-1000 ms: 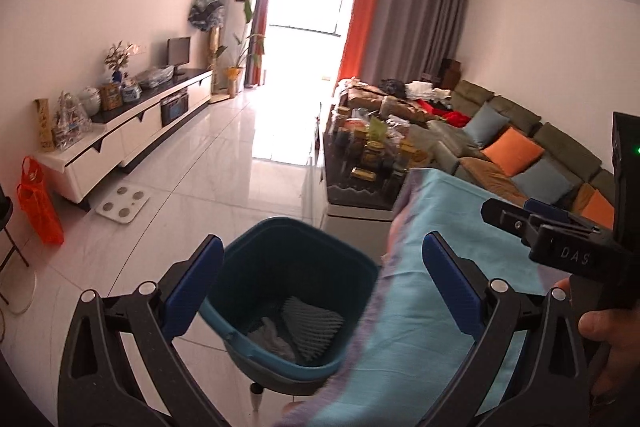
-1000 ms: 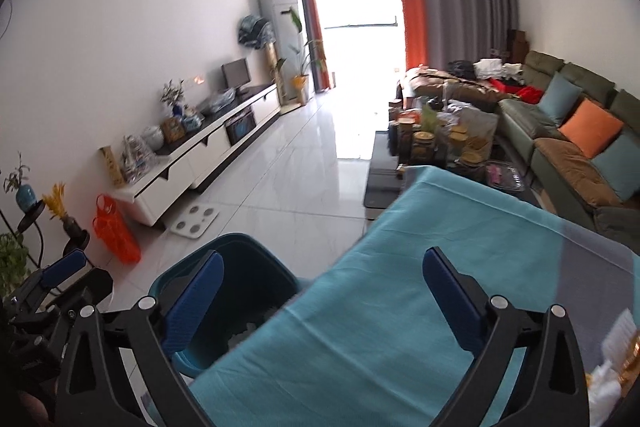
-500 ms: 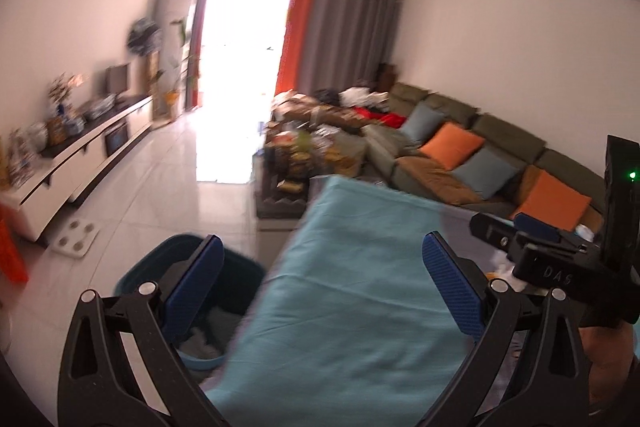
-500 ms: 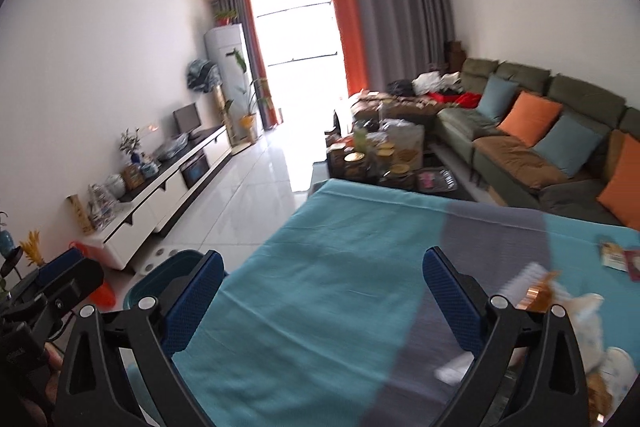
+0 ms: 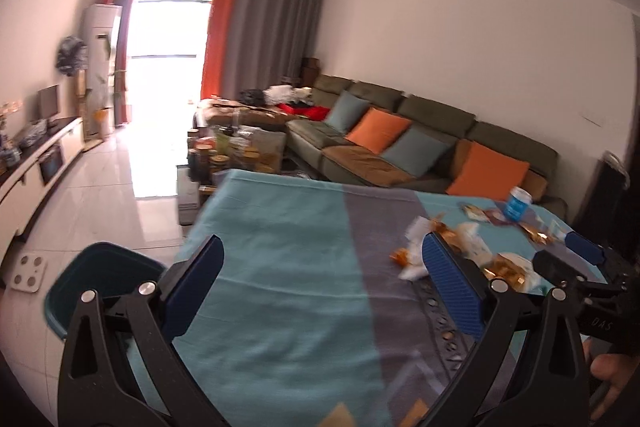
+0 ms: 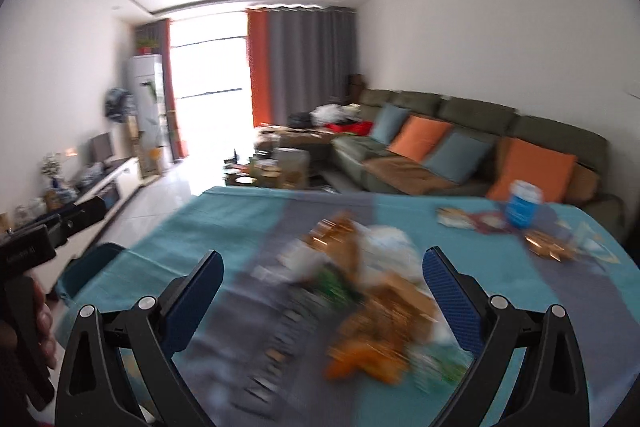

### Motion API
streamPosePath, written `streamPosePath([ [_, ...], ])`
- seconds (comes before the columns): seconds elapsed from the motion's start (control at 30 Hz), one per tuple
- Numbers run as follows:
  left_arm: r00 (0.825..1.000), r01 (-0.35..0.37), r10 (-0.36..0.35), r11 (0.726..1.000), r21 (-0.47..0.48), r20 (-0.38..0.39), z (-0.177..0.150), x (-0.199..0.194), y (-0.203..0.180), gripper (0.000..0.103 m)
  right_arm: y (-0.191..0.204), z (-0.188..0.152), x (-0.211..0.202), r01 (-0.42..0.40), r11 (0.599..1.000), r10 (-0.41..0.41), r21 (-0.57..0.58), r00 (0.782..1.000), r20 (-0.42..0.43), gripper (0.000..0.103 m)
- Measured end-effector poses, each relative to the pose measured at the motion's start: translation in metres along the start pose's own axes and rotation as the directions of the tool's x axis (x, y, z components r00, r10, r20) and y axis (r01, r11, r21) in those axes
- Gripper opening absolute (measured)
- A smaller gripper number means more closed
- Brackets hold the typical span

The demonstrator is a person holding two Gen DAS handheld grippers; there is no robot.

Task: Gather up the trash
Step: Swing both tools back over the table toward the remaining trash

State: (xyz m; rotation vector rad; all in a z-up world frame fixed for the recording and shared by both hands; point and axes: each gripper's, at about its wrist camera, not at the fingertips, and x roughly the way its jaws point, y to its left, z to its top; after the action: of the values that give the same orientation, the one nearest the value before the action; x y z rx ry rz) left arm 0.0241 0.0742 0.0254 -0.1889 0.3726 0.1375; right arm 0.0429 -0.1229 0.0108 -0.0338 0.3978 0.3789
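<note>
A pile of wrappers and crumpled paper (image 6: 372, 291) lies on the teal and grey tablecloth (image 6: 224, 227), blurred, straight ahead of my right gripper (image 6: 322, 293), which is open and empty above it. In the left wrist view the same trash (image 5: 460, 255) lies to the right of my left gripper (image 5: 320, 281), open and empty over the cloth (image 5: 280, 247). A dark teal bin (image 5: 96, 271) stands on the floor off the table's left edge; it also shows in the right wrist view (image 6: 86, 267).
A blue tub (image 6: 522, 203) and more gold wrappers (image 6: 548, 243) lie at the table's far right. A sofa with orange cushions (image 5: 400, 143), a cluttered coffee table (image 5: 232, 151) and a TV cabinet (image 5: 40, 155) lie beyond.
Both grippers have swung right, away from the bin and over the table. The trash pile has come into view in front of the right gripper. Both stay open.
</note>
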Motion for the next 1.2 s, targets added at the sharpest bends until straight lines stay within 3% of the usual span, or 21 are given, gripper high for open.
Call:
streamPosePath([
  [0.2,0.993,0.103,-0.101,0.994,0.038,-0.057,-0.016,0.016,-0.032,0.097,-0.046,-0.027,-0.03,0.09,0.992,-0.089,0.087,0.996,-0.01,0.096],
  [0.47,0.972,0.228,-0.214,0.961,0.157,-0.103,-0.024,0.038,-0.071,0.097,-0.06,-0.034,-0.033,0.154,0.978,-0.152,0.139,0.988,-0.022,0.096],
  [0.6,0.968,0.248,-0.234,0.952,0.18,-0.094,-0.021,0.043,-0.081,0.097,-0.069,-0.037,-0.035,0.17,0.973,-0.167,0.155,0.985,-0.032,0.096],
  [1.03,0.969,0.241,-0.227,0.953,0.184,-0.093,-0.019,0.056,-0.081,0.097,-0.078,-0.033,-0.038,0.193,0.967,-0.19,0.165,0.981,-0.033,0.096],
  [1.13,0.98,0.198,-0.184,0.956,0.219,-0.08,-0.017,0.057,-0.076,0.097,-0.077,-0.029,-0.043,0.216,0.965,-0.217,0.146,0.976,-0.009,0.096],
  [1.2,0.994,0.105,-0.097,0.946,0.305,-0.043,-0.01,0.063,-0.074,0.097,-0.08,-0.022,-0.05,0.275,0.957,-0.279,0.088,0.96,0.033,0.096],
])
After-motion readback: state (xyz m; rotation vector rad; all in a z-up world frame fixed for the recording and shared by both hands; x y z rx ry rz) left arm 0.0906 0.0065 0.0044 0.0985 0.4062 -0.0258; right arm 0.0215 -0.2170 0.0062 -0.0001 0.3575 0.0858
